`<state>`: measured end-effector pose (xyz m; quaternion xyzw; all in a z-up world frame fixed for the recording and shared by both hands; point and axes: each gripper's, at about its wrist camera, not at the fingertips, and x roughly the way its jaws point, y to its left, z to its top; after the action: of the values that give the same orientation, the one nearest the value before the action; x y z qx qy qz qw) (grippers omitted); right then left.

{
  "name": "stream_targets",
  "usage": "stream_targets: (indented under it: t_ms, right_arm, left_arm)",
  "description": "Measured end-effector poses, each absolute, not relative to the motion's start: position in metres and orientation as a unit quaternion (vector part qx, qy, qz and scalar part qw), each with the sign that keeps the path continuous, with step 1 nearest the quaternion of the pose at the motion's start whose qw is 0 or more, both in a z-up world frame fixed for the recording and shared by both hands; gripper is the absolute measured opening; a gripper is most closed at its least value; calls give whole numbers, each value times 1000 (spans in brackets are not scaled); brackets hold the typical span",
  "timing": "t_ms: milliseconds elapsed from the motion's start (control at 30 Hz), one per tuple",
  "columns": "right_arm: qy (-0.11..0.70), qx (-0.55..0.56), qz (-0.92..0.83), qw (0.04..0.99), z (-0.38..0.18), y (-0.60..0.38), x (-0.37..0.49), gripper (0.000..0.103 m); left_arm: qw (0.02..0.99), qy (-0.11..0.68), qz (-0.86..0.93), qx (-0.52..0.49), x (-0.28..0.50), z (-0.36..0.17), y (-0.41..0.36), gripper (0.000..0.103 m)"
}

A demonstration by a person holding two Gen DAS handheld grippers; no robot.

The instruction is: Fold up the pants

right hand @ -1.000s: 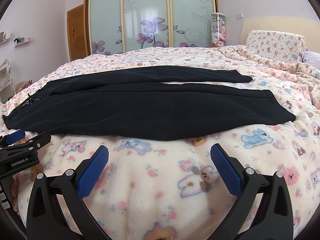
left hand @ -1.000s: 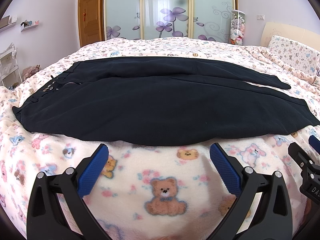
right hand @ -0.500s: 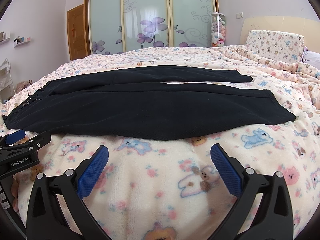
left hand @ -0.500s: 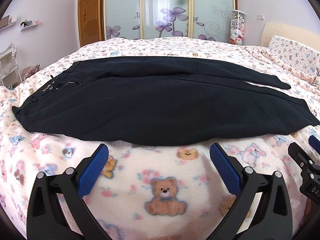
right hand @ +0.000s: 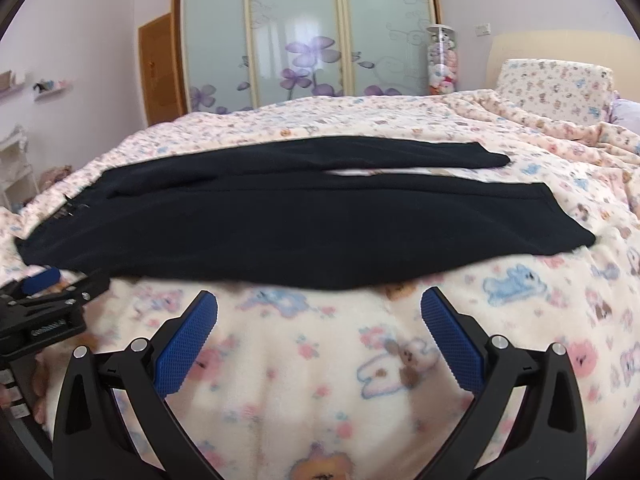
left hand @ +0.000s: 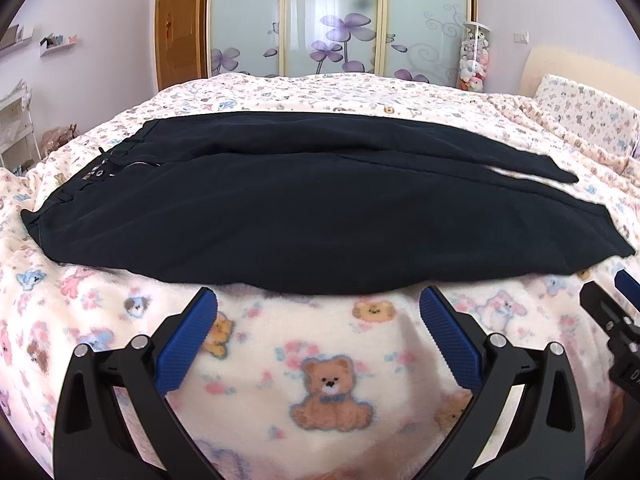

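Black pants (left hand: 304, 208) lie flat across the bed, waistband with a drawstring at the left, both legs stretching right. The right wrist view shows the same pants (right hand: 288, 224), leg hems at the right. My left gripper (left hand: 318, 320) hovers open just short of the pants' near edge, nothing between its blue pads. My right gripper (right hand: 319, 320) is open too, near the same edge further right, over bare blanket. Each gripper shows at the edge of the other's view: the right gripper (left hand: 616, 320) and the left gripper (right hand: 44, 304).
The bed is covered by a cream blanket (left hand: 328, 380) printed with bears. A pillow (right hand: 556, 88) and headboard are at the right. Frosted wardrobe doors (left hand: 336, 20), a wooden door (left hand: 178, 28) and a jar of plush toys (right hand: 440, 60) stand behind the bed.
The right wrist view has shifted and blurred: the right gripper has moved up and tilted slightly, the pants sitting lower and further away. The left gripper has barely moved.
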<state>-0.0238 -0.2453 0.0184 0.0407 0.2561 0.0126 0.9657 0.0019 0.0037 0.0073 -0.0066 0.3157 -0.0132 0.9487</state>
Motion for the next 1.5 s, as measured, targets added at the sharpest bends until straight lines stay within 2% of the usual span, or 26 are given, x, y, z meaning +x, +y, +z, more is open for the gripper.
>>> stream_targets:
  t_ms: [167, 367, 567, 600, 667, 733, 833, 933, 1033, 1133, 1300, 1333, 1367, 1400, 1467, 1500]
  right_arm:
    - [240, 79, 34, 967, 53, -272, -9, 102]
    - [308, 143, 12, 940, 94, -326, 83, 102]
    - [366, 203, -51, 907, 106, -377, 192, 101]
    - [371, 215, -63, 901, 105, -385, 212, 98]
    - [380, 242, -95, 888, 100, -403, 249, 82]
    - [390, 252, -131, 876, 95, -419, 277, 73]
    - [398, 269, -182, 858, 84, -448, 312, 64]
    - [393, 304, -217, 840, 70, -476, 336, 63]
    - [396, 317, -236, 829, 52, -491, 356, 56]
    - [404, 317, -245, 823, 38, -488, 369, 55]
    - [411, 242, -272, 836, 24, -471, 388, 55]
    - [420, 217, -271, 839, 19, -467, 391, 48]
    - [421, 202, -275, 840, 16, -465, 391, 37]
    - [414, 197, -276, 845, 15, -465, 387, 32]
    - [405, 226, -260, 847, 15, -473, 379, 9]
    - [399, 250, -246, 847, 16, -479, 374, 8]
  left_arm:
    - [956, 293, -10, -19, 7, 36, 3, 101]
    - [966, 257, -16, -6, 34, 65, -5, 101]
    - [977, 213, 15, 5, 33, 58, -3, 101]
    - [978, 208, 17, 9, 34, 59, -2, 101]
    - [981, 191, 24, 17, 30, 59, -3, 101]
    - [983, 183, 25, 16, 28, 58, 0, 101]
    - [980, 200, 12, 17, 34, 51, -1, 101]
    - [971, 239, 2, 15, 47, 41, 0, 101]
    - [963, 269, -9, 2, 55, 33, 3, 101]
    - [960, 279, -17, -8, 57, 29, 7, 101]
    - [959, 281, -25, -3, 58, 26, 5, 101]
    - [960, 281, -25, -2, 58, 26, 5, 101]
    - [960, 280, -26, -2, 58, 26, 5, 101]
    - [960, 280, -27, -2, 58, 26, 5, 101]
    - [959, 281, -30, -4, 57, 26, 6, 101]
    - [959, 282, -31, -5, 58, 26, 7, 101]
